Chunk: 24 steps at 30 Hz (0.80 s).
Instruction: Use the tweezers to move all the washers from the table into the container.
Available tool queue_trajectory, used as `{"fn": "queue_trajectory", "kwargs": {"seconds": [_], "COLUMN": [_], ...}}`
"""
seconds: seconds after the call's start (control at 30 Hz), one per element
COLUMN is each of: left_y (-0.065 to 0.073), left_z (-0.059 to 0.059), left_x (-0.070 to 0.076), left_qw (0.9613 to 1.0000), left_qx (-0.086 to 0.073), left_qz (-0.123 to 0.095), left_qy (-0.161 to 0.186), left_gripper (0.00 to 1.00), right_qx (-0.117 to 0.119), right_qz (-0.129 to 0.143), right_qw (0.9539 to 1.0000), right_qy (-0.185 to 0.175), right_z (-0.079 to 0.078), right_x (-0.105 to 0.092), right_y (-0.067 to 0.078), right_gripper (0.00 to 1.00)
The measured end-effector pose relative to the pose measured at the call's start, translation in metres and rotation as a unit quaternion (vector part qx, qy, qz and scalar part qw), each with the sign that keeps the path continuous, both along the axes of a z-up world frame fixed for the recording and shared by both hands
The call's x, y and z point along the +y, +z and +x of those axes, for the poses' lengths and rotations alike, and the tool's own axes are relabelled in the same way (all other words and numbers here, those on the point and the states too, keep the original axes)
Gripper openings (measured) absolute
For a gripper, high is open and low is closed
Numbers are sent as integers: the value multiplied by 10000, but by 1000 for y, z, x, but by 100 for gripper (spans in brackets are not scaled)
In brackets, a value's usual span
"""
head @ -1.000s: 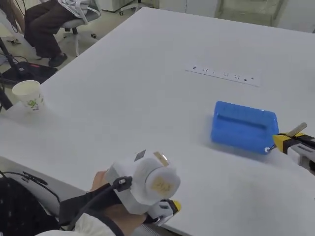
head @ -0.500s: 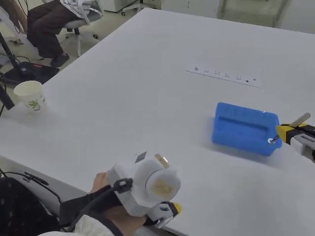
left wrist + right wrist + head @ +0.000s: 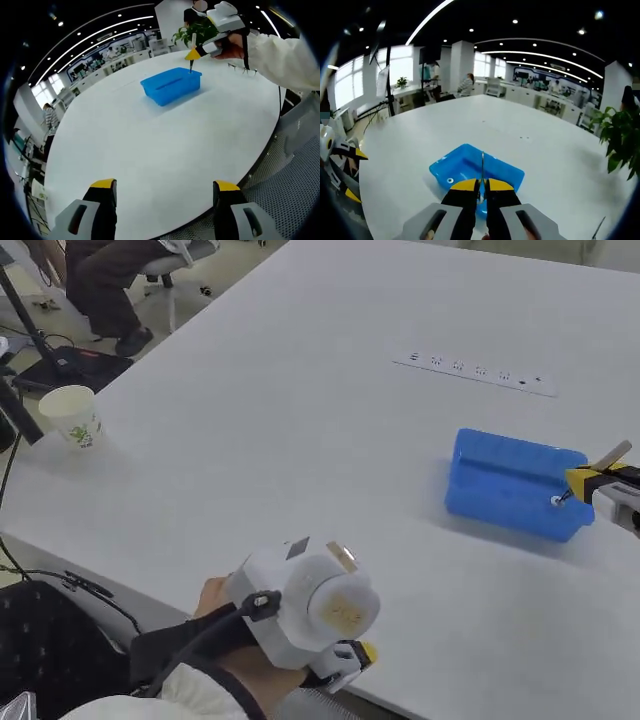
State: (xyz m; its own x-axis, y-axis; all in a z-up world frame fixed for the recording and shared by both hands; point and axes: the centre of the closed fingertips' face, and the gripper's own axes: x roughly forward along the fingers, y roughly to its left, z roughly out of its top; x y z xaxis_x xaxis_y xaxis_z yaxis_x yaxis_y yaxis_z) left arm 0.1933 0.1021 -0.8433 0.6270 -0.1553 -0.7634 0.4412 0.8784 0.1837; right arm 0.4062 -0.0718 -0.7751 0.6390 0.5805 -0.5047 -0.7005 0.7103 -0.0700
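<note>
While L tool gapes wide, R tool pinches tweezers.

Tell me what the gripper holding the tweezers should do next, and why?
Probably ease the right gripper's squeeze a little, so the thin metal tweezers spread and drop the small round washer. The tweezer tip hangs over the blue plastic container, and what looks like a washer sits at that tip in the head view.
</note>
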Motion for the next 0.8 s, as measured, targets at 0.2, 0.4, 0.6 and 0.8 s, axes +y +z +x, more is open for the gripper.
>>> {"fn": "queue_trajectory", "kwargs": {"seconds": [0.2,0.4,0.6,0.8], "left_y": [-4,-5,-1,15], "left_z": [-1,-2,-1,5], "left_x": [-2,-4,-7,-9], "left_qw": [9999,9998,9999,9985], "left_qx": [90,151,57,-311], "left_qz": [79,36,-100,-458], "left_qy": [-82,-93,-102,11], "left_gripper": [79,78,78,73], "right_qx": [129,277,366,479], "right_qz": [-27,-20,-57,-88], "right_qw": [9999,9996,9992,9987], "right_qy": [-47,-93,-122,-125], "right_z": [8,13,19,22], "right_x": [-3,-5,-4,-4], "right_y": [-14,-27,-39,-50], "right_gripper": [2,2,2,2]}}
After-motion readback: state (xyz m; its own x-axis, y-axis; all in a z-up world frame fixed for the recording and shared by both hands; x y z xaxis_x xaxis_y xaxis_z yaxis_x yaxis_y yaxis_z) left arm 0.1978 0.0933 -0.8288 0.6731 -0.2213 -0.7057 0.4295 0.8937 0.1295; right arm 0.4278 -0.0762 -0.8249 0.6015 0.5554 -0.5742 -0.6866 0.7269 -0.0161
